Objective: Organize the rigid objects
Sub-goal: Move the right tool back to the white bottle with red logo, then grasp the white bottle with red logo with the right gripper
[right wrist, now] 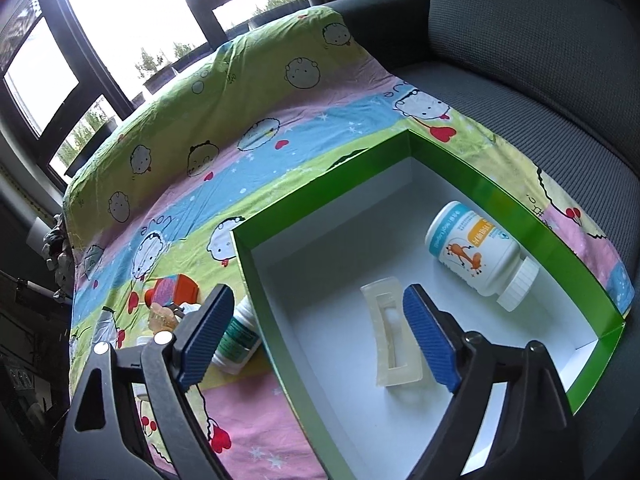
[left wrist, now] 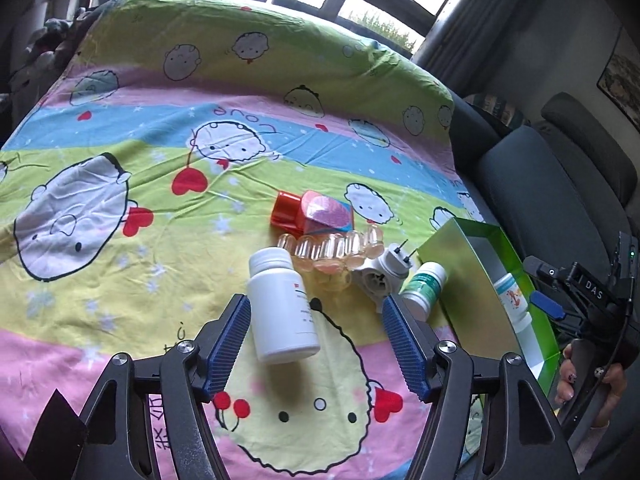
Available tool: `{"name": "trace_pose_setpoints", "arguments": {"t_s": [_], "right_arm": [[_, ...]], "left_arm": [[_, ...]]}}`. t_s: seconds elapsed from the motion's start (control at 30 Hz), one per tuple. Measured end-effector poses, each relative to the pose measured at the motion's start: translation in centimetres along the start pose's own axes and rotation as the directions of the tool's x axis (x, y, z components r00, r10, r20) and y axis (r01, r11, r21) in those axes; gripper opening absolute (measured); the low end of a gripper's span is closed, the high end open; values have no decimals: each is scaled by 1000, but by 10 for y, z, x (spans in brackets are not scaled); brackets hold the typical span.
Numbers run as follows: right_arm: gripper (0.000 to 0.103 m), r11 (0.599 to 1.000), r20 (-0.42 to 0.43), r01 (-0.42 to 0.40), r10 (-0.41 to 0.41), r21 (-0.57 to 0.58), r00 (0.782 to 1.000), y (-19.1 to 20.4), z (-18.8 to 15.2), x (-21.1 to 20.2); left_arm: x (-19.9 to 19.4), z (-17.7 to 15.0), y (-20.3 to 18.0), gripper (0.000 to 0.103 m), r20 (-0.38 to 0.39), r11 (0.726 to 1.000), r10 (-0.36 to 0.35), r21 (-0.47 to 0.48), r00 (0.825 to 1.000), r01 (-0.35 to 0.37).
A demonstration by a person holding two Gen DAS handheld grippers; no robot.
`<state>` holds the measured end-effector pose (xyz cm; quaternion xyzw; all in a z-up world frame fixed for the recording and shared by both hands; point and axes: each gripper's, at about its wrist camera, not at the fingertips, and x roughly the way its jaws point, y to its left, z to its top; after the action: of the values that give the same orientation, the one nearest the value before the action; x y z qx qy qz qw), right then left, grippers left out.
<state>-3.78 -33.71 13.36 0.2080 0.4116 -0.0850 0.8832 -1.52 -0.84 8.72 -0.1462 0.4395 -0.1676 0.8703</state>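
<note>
A plain white bottle (left wrist: 280,308) lies on the cartoon bedsheet between the fingers of my left gripper (left wrist: 316,304), closer to the left pad; the pads do not press on it and the gripper is open. Behind it lie a green-labelled bottle (left wrist: 424,284), a white plug adaptor (left wrist: 380,276), a clear capsule tray (left wrist: 332,252) and a red and pink box (left wrist: 312,216). My right gripper (right wrist: 316,292) hangs open over the green box (right wrist: 480,172). Inside the box lie a giraffe-labelled bottle (right wrist: 476,252) and a translucent hair clip (right wrist: 394,336), just left of the right pad.
The sheet (left wrist: 160,160) covers a raised surface; a dark grey seat (right wrist: 520,60) borders it on the right. The green box (left wrist: 460,280) stands at the sheet's right edge. A hand with painted nails (left wrist: 572,376) holds the right gripper (left wrist: 540,284). Windows are behind.
</note>
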Motion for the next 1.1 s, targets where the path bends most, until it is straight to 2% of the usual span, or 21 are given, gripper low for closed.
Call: {"name": "trace_pose_setpoints", "arguments": {"t_s": [0.1,0.2,0.4,0.47,0.57,0.63,0.7,0.77,0.83,0.9,1.0,1.1], "right_arm": [[91,999,-8,-45,45,-21,999,11,-2,2],[93,992,-31,-117,116,-39,993,26,-5,5],[96,968,-116,-239,229,-80,966,69,-14,21],[96,954,-162,-280,260,-112,952,89,-19,31],[95,928,-240,-357,323,-111,915,116,-23,49],[92,915,-296,-387,342,-111,892,132,-24,61],[83,911,-337,-395,336,-121,879,148,-24,72],[69,905,-366,-401,328,-145,871,163,-25,81],[62,888,-387,-432,347,-157,854,170,-29,88],[59,872,-418,-461,360,-168,834,172,-38,95],[56,885,-460,-435,320,-167,828,171,-47,109],[56,872,-480,-467,349,-148,805,172,-52,114]], "left_arm": [[-1,2,12,69,2,999,22,-31,1000,-22],[-2,5,23,77,13,998,49,-47,999,-49],[9,6,39,78,-19,995,30,-90,999,-32],[14,5,39,78,-40,996,7,-89,999,-10],[23,2,36,78,-66,996,14,-81,998,-20],[27,0,33,78,-81,998,6,-65,997,-11],[31,-1,32,78,-87,998,9,-59,996,-14],[33,-2,32,78,-88,998,20,-57,996,-25],[35,-3,33,78,-91,998,32,-57,995,-37],[37,-4,34,78,-94,997,31,-64,995,-37],[41,-4,35,78,-101,997,34,-70,994,-41],[41,-5,34,78,-100,997,40,-64,994,-46]]}}
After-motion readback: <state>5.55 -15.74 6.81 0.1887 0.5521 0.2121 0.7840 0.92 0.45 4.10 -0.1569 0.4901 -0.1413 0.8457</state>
